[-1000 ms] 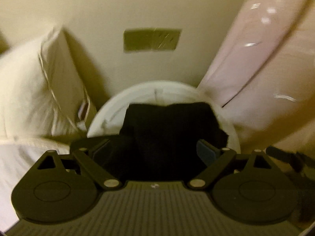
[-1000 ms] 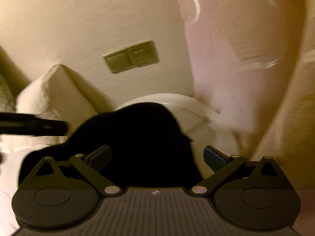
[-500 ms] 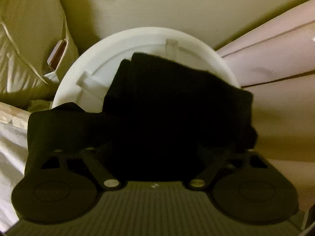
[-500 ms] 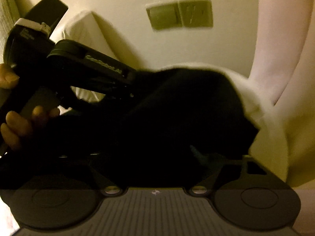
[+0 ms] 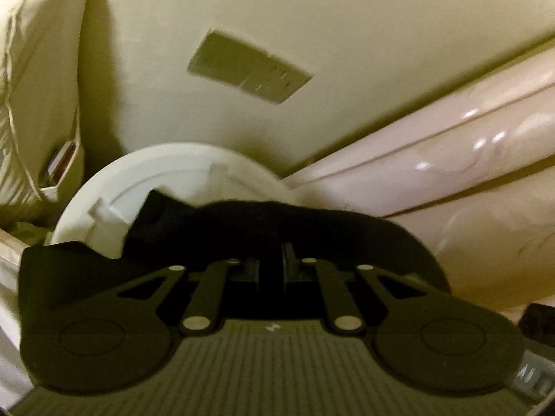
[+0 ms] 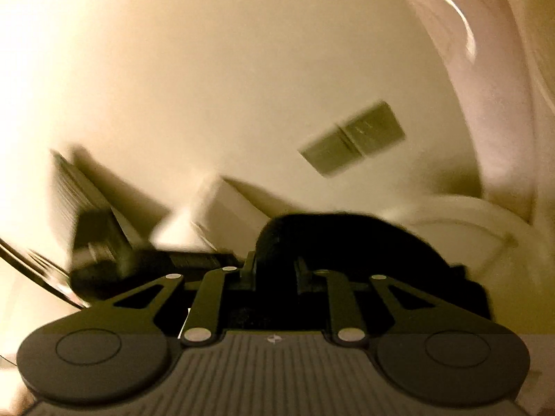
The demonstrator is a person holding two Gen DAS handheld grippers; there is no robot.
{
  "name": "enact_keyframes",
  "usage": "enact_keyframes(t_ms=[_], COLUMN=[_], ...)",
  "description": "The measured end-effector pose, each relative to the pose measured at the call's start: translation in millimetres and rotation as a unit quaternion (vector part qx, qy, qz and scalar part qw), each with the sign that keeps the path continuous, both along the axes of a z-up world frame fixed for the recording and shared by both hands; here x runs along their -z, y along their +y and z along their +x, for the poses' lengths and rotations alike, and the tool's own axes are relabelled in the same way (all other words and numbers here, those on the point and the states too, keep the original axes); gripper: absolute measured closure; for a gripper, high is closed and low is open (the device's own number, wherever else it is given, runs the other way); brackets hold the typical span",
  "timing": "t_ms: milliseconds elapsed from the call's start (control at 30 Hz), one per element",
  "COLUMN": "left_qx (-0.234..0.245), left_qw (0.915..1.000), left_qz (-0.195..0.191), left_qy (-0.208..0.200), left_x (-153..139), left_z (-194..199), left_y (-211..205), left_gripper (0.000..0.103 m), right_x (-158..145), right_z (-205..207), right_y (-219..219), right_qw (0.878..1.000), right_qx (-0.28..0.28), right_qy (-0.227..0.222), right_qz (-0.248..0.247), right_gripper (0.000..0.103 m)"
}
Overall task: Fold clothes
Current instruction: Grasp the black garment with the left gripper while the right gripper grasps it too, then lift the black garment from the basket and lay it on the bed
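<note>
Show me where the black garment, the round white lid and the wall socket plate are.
black garment (image 5: 312, 222), left wrist view, its raised upper fold.
round white lid (image 5: 166, 170), left wrist view, its bare upper face.
wall socket plate (image 5: 248, 66), left wrist view, its middle.

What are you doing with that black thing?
A person is folding clothes with a gripper in each hand. The left gripper is shut on a fold of the black garment, which lies partly over a round white lid near the wall. The right gripper has another bunch of the same dark cloth between its fingers, and its jaws are closing on it.
</note>
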State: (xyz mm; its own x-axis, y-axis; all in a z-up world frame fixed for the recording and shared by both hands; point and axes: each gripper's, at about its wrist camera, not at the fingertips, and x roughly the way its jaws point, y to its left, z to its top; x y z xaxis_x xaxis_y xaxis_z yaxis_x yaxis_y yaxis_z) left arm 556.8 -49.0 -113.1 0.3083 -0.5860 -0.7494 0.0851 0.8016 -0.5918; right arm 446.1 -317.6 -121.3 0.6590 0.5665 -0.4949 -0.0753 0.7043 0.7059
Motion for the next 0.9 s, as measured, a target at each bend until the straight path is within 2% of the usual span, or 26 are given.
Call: enact_keyframes(t_ms=[133, 200, 300, 433, 567, 733, 800, 900], left_qx=[-0.021, -0.032, -0.049, -0.078, -0.126, -0.224, -0.269, -0.342], left_qw=[0.9984, 0.9956, 0.9878, 0.9718, 0.948, 0.9136, 0.8969, 0.8639], left_qz=[-0.025, -0.037, -0.048, -0.054, -0.049, -0.018, -0.006, 0.026], left_qy=[-0.046, -0.081, -0.14, -0.216, -0.288, -0.339, -0.351, -0.369], left_x=[-43, -70, -117, -183, -238, -278, -288, -301], left_z=[-8, -16, -27, -48, -96, -193, -242, -330], left_y=[16, 27, 42, 64, 104, 173, 201, 236], left_gripper=[0.095, 0.095, 0.094, 0.094, 0.094, 0.094, 0.094, 0.094], right_x=[-40, -70, -113, -174, -230, -280, -294, -312], right_z=[6, 3, 1, -3, -17, -47, -61, -89], right_y=[0, 3, 13, 31, 62, 126, 159, 216], right_qw=[0.998, 0.997, 0.991, 0.977, 0.956, 0.923, 0.907, 0.876], right_qx=[0.014, 0.008, -0.003, -0.02, -0.066, -0.169, -0.219, -0.3], right_qy=[-0.033, -0.065, -0.127, -0.209, -0.281, -0.335, -0.344, -0.354], right_qz=[0.042, 0.045, 0.047, 0.05, 0.057, 0.082, 0.101, 0.135], right_gripper=[0.083, 0.083, 0.083, 0.083, 0.083, 0.083, 0.083, 0.083])
